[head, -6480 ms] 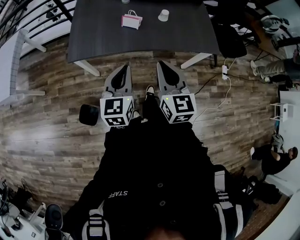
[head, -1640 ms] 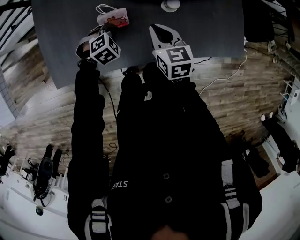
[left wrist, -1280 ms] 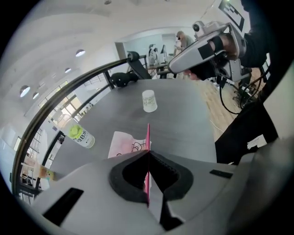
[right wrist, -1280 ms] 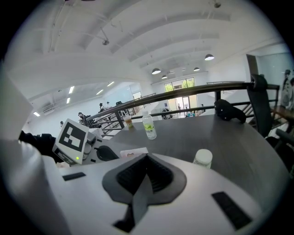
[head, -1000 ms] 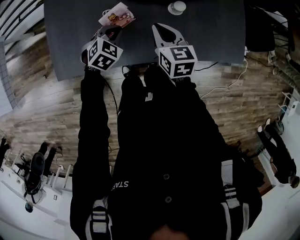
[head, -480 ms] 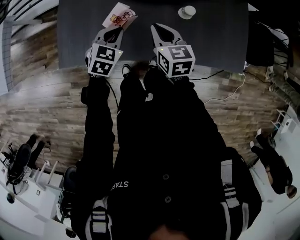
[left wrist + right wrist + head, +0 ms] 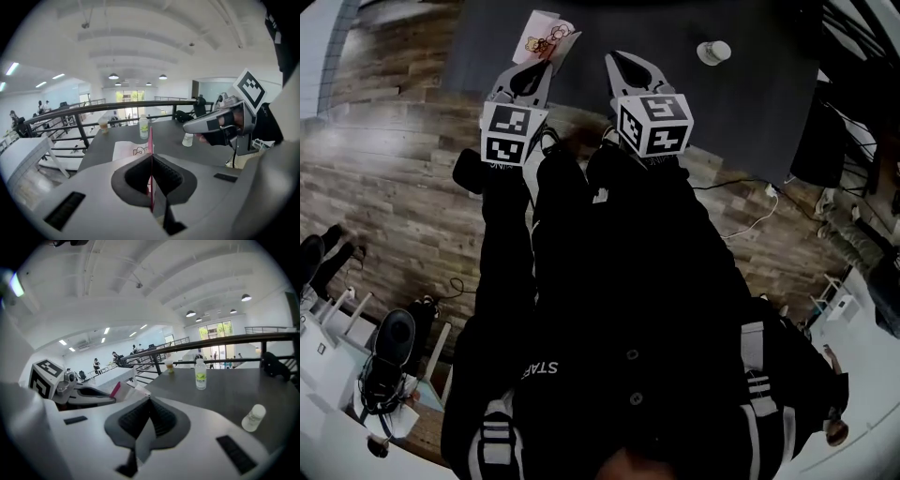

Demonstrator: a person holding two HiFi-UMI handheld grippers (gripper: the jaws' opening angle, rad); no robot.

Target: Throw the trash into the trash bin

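**While the left gripper pinches the paper bag, the right one is closed on nothing**

Where the dark table [image 7: 741,94] runs back to a railing, three containers stand well apart from the grippers. A clear bottle [image 7: 200,374] with a green label stands upright, a lidded cup [image 7: 168,365] of tan drink sits at the far edge, and a small white container [image 7: 253,417] lies tilted nearer the right side. What that last one holds cannot be told.

The trash, a white paper bag [image 7: 546,33] with pink edges and a cartoon print, is clamped edge-on in the jaws of the left gripper [image 7: 528,75], over the near part of the table. Its contents are hidden.

The right gripper [image 7: 617,58] has its jaws pressed together with nothing between them. Both grippers reach forward from black sleeves, side by side, angled down toward the table, marker cubes facing up.
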